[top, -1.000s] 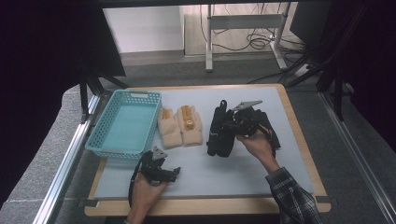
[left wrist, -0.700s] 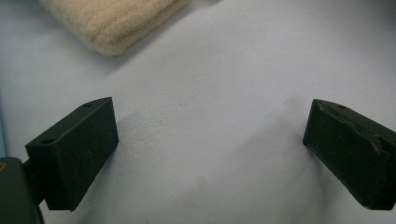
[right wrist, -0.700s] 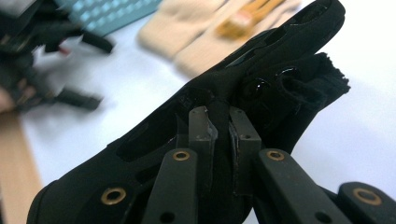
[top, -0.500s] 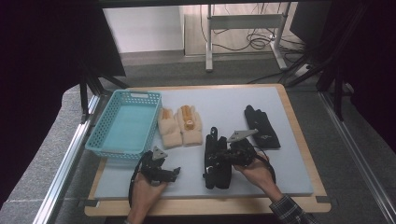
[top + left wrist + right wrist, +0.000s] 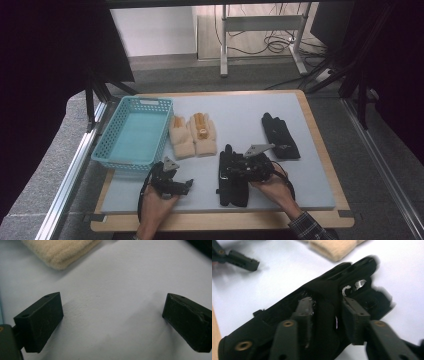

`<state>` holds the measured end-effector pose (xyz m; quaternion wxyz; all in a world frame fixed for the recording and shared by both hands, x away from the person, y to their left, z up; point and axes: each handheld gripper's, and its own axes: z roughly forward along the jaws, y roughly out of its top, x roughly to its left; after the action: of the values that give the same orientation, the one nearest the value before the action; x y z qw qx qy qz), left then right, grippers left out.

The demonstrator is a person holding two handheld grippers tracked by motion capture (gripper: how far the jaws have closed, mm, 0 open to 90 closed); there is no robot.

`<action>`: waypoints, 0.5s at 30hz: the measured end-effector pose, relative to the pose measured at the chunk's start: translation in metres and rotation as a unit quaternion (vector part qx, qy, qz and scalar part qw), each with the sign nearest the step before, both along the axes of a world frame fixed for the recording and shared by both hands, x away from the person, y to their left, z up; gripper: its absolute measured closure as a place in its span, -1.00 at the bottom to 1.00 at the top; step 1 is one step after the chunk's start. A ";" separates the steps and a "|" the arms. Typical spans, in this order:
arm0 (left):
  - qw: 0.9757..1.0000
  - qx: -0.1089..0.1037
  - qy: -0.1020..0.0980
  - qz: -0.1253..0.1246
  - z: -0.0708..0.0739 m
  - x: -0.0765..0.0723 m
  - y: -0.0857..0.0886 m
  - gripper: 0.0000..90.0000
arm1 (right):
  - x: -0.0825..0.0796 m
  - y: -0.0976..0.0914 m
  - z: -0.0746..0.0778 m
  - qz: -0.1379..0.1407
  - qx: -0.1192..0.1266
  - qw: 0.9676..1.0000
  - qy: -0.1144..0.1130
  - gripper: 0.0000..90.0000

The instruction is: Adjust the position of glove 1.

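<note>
Your right hand-held gripper [image 5: 231, 172] lies low over the near middle of the worktop [image 5: 240, 112], and its jaws are closed on a black glove [image 5: 232, 185]; in the right gripper view the two jaws pinch a fold of this glove [image 5: 317, 305] between them. The glove rests flat on the grey surface under the gripper, with its fingers pointing away from you. Your left hand-held gripper [image 5: 186, 185] sits near the front edge, to the left of the other one, with the jaws wide apart and nothing between them; in the left gripper view you see bare grey surface between its jaws.

The blue basket [image 5: 135, 132] stands at the left side of the worktop. Just beside it on the right lies a pair of cream gloves [image 5: 194, 135], side by side and touching. A second black glove [image 5: 279, 135] lies alone at the right, well apart from the one you hold.
</note>
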<state>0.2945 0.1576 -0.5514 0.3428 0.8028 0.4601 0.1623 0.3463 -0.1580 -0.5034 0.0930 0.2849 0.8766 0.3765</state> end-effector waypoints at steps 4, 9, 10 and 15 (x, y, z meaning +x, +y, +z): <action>1.000 0.000 0.000 0.000 0.000 0.000 0.000 -0.93 | 0.005 -0.011 0.006 -0.019 0.001 1.000 -0.005 0.01; 1.000 0.000 0.000 0.000 0.000 0.000 0.000 -0.93 | 0.014 -0.049 0.011 -0.079 -0.003 0.997 -0.023 0.20; 1.000 0.000 0.000 0.000 0.000 0.000 0.000 -0.93 | 0.014 -0.049 0.011 -0.079 -0.003 0.997 -0.023 0.20; 1.000 0.000 0.000 0.000 0.000 0.000 0.000 -0.93 | 0.026 -0.096 0.017 -0.141 -0.010 0.990 -0.024 0.74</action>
<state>0.2945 0.1577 -0.5514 0.3426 0.8029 0.4600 0.1624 0.3722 -0.2543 -0.4861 0.1687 0.3957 0.8289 0.3575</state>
